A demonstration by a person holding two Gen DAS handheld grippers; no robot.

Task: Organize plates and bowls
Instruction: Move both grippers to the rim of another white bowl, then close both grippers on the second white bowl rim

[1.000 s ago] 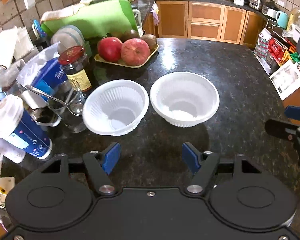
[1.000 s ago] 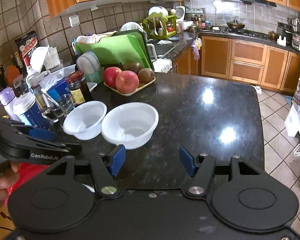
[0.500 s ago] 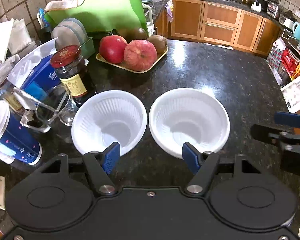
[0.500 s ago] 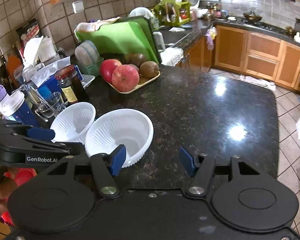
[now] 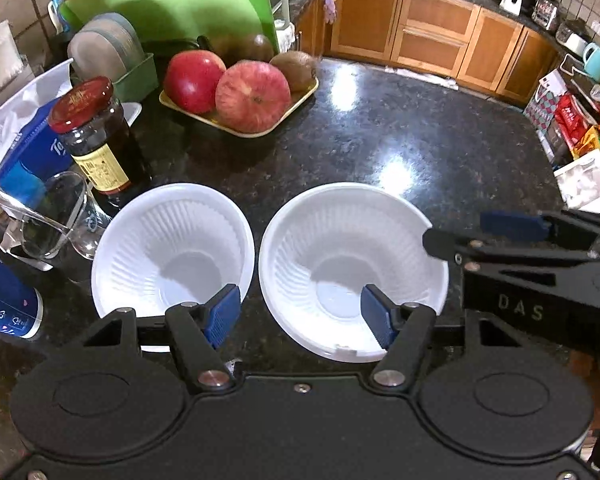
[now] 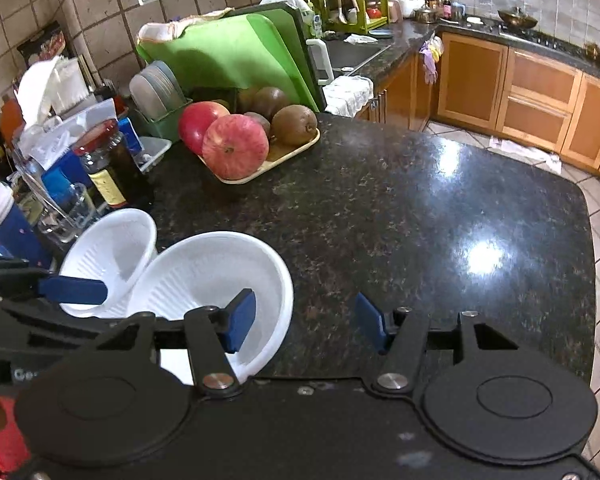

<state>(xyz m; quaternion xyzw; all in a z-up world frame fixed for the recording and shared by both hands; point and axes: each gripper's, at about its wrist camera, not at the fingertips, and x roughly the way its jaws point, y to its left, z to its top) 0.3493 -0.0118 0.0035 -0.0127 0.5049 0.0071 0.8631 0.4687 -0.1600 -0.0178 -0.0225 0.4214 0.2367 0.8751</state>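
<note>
both tongs [image 5: 300, 314] [image 6: 306, 322] open over two white bowls' [image 5: 172, 248] near rims.

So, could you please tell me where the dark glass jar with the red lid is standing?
The dark glass jar with the red lid stands at the counter's left side, behind the smaller white bowl.

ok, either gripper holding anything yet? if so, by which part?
Nothing held. Left gripper is open, straddling the gap between the two white bowls; right gripper is open over the larger bowl's rim.
</note>
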